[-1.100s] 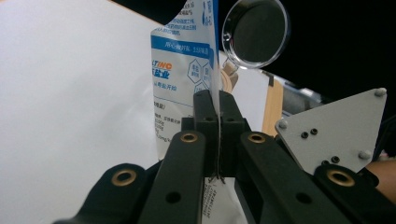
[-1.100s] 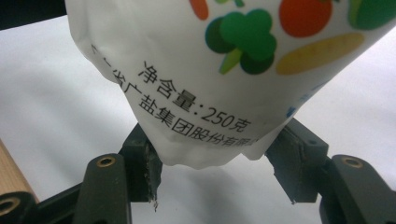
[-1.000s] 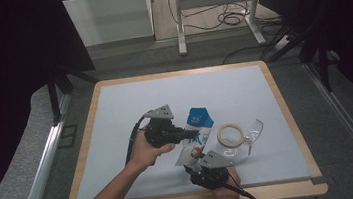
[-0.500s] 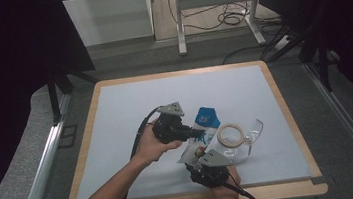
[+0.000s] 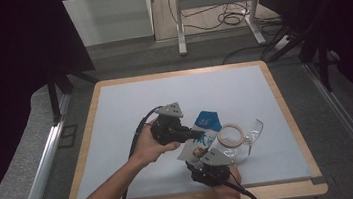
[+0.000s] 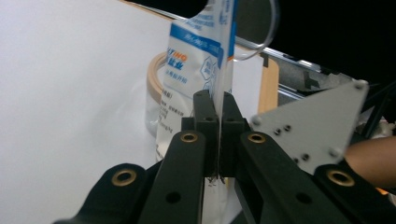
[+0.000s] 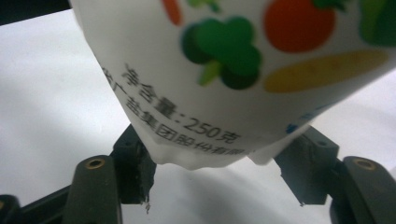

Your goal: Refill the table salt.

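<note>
Left hand-held gripper (image 6: 218, 140) pinched the salt pouch (image 6: 201, 60) edge, steadying it centre-frame above the bench (image 5: 130, 110) | right hand-held gripper (image 7: 219, 172) jaws just widened, bracketing its bottom without pressing, probably releasing.

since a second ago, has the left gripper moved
Yes. The left gripper has shifted a little right, toward the tape roll, with the pouch clamped.

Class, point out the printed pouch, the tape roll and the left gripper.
printed pouch (image 6: 194, 70), left gripper view, its blue-lettered face.
tape roll (image 5: 222, 141), high view, its ring edge.
left gripper (image 6: 218, 116), left gripper view, between its fingertips.
</note>
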